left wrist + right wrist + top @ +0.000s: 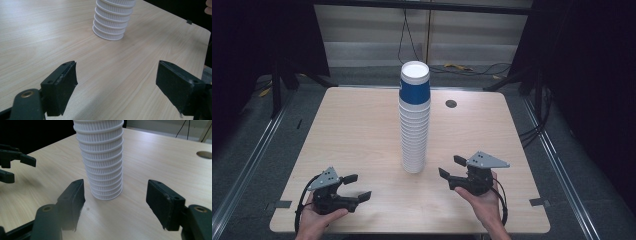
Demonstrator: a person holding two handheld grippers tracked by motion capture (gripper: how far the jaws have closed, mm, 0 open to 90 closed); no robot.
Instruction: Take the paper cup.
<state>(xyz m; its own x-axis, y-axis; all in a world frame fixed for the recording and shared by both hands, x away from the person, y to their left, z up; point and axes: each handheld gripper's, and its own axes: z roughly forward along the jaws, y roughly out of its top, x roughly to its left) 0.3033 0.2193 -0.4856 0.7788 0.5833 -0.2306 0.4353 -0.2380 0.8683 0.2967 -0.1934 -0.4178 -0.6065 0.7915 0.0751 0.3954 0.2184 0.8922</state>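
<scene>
Cup stack [414,120] stands upright mid-desk [357,135], top cup blue with a white rim — the rest white and ribbed. Left gripper [357,187] sits at the near left, jaws wide, nothing between them. Right gripper [452,167] sits near right of the stack — jaws wide, empty, apart from the cups.

White ribbed cup stack [103,165] beyond the parted right tool [115,202].

Lab, black curtains [597,75], floor cables [472,67], bare table [362,130]
</scene>
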